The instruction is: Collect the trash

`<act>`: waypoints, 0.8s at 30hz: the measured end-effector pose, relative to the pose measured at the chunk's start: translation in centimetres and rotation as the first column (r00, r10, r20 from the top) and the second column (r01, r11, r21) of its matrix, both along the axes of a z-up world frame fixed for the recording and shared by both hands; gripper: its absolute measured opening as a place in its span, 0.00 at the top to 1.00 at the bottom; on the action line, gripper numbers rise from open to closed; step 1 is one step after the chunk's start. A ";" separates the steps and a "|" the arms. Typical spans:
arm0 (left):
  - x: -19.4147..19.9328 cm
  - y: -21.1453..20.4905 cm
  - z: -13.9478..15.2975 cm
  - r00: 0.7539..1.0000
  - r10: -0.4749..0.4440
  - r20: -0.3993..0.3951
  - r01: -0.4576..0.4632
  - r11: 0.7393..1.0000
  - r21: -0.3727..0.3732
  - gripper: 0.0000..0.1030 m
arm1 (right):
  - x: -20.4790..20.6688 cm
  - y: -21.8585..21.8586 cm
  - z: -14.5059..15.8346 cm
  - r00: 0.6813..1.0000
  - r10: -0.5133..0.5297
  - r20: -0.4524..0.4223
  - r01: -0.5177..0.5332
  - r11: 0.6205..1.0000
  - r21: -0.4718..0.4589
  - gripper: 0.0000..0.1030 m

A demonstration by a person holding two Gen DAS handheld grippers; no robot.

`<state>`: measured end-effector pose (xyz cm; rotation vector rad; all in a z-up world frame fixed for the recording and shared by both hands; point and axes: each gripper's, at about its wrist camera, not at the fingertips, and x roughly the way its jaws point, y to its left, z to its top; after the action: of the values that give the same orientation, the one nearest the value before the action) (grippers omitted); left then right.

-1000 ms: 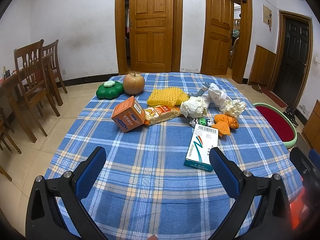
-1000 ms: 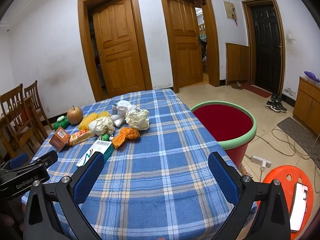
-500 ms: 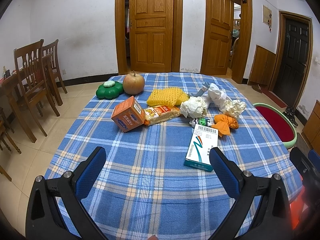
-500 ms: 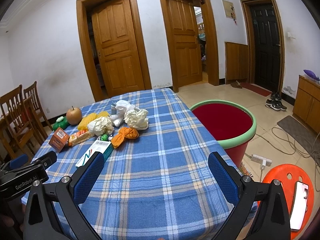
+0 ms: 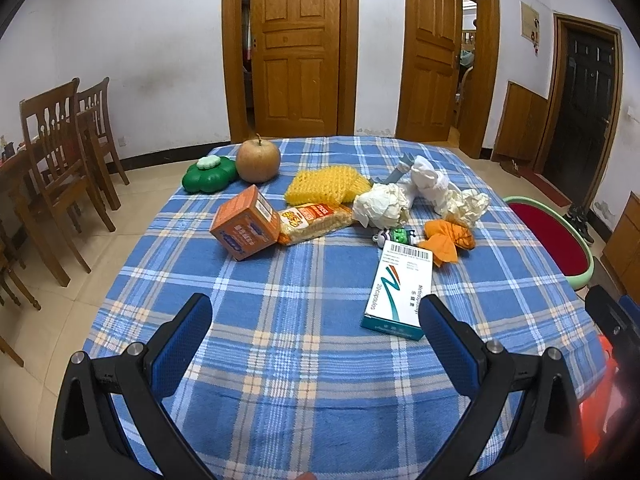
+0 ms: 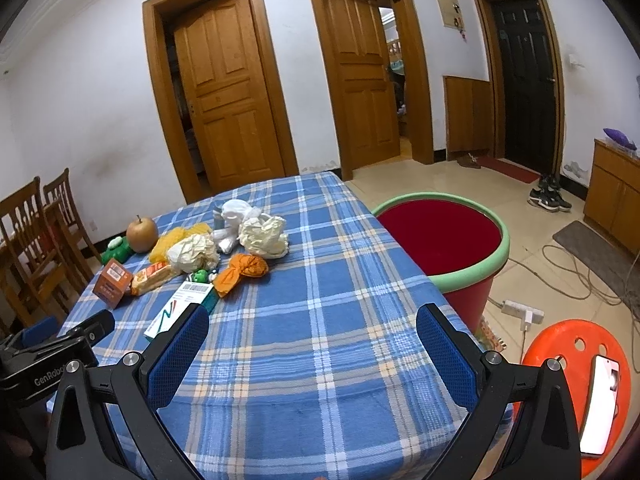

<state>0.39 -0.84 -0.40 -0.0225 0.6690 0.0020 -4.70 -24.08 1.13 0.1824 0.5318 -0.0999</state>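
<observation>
Trash lies across the blue plaid table (image 5: 304,360): an orange carton (image 5: 245,222), a snack packet (image 5: 316,222), crumpled white paper (image 5: 382,205), a second paper wad (image 5: 464,205), an orange wrapper (image 5: 448,240) and a white medicine box (image 5: 400,294). The red bin with a green rim (image 6: 444,240) stands on the floor right of the table. My left gripper (image 5: 316,324) is open and empty above the near table edge. My right gripper (image 6: 312,332) is open and empty over the table's near right part.
An apple (image 5: 258,160), a green flower-shaped container (image 5: 208,174) and a yellow mesh sponge (image 5: 324,188) sit at the far side. Wooden chairs (image 5: 60,148) stand to the left. An orange stool with a phone (image 6: 576,392) and a power strip (image 6: 524,312) are on the floor right.
The right wrist view has shifted slightly; the table items sit a little lower-left in it. The left gripper has not moved.
</observation>
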 end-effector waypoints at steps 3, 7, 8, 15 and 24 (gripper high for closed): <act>0.6 -0.4 -0.4 1.000 -0.016 -0.017 0.016 1.000 0.003 0.02 | 0.1 -0.7 0.0 1.000 -0.013 -0.007 0.013 1.000 0.026 0.00; 2.0 -1.0 -1.0 0.997 -0.043 -0.059 0.043 0.999 -0.010 0.02 | 0.5 -1.4 0.3 1.000 -0.023 -0.012 0.024 0.999 0.042 0.00; 2.3 -1.2 -1.1 0.996 -0.052 -0.068 0.051 0.999 -0.017 0.02 | 0.6 -1.5 0.3 1.000 -0.024 -0.015 0.024 0.999 0.042 0.00; 5.3 -3.0 -2.4 0.985 -0.091 -0.147 0.091 0.996 -0.010 0.03 | 2.1 -3.2 0.2 0.998 -0.036 -0.049 0.041 0.995 0.093 0.00; 7.7 -4.8 -3.8 0.968 -0.149 -0.200 0.151 0.988 -0.002 0.16 | 4.3 -4.5 -0.7 0.991 -0.051 -0.121 0.062 0.993 0.096 0.00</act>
<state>8.08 -5.66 -4.18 0.0414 0.8706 -0.1389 -0.41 -28.59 0.38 0.2904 0.6509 -0.1402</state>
